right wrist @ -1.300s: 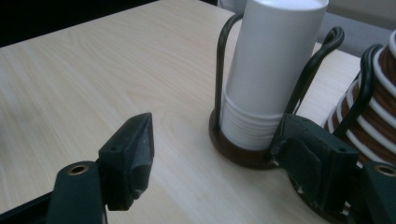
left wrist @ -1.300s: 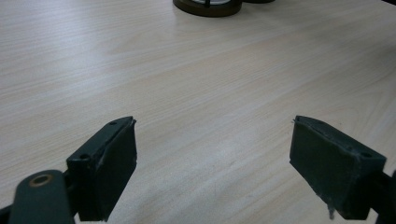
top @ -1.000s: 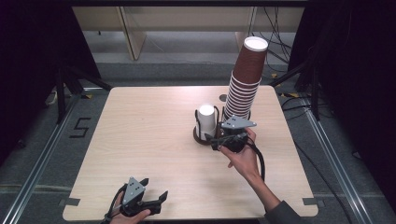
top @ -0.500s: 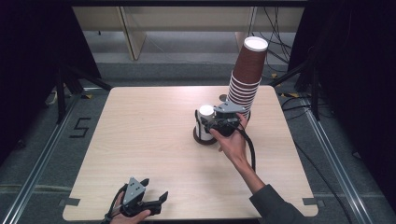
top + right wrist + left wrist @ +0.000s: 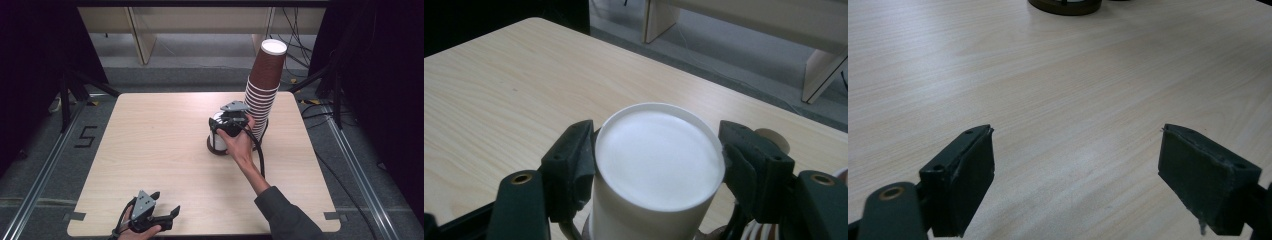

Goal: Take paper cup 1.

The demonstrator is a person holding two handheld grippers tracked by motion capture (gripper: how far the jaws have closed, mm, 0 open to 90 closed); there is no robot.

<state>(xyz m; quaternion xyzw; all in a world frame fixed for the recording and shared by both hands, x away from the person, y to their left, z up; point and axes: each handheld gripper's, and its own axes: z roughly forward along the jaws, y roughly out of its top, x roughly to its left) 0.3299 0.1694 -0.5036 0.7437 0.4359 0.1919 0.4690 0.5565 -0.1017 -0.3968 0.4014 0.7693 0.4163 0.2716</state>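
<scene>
**At the white cup: right hand-held gripper straddles it, left idle**

Around the white cup (image 5: pixel 658 165), the right hand-held gripper (image 5: pixel 656 155) has a jaw on each side near the top; left pad looks touching, right pad close, so a firm clamp can't be confirmed. Probably set there to lift it off its dark round base (image 5: pixel 216 148). Cup stands upright, long axis vertical, closed white end up, mid-surface (image 5: pixel 150 145), just beside the tall brown cup stack (image 5: pixel 264 90). Left hand-held gripper (image 5: pixel 1075 175) rests w/ jaws spread wide, nothing between, at the near edge.
</scene>
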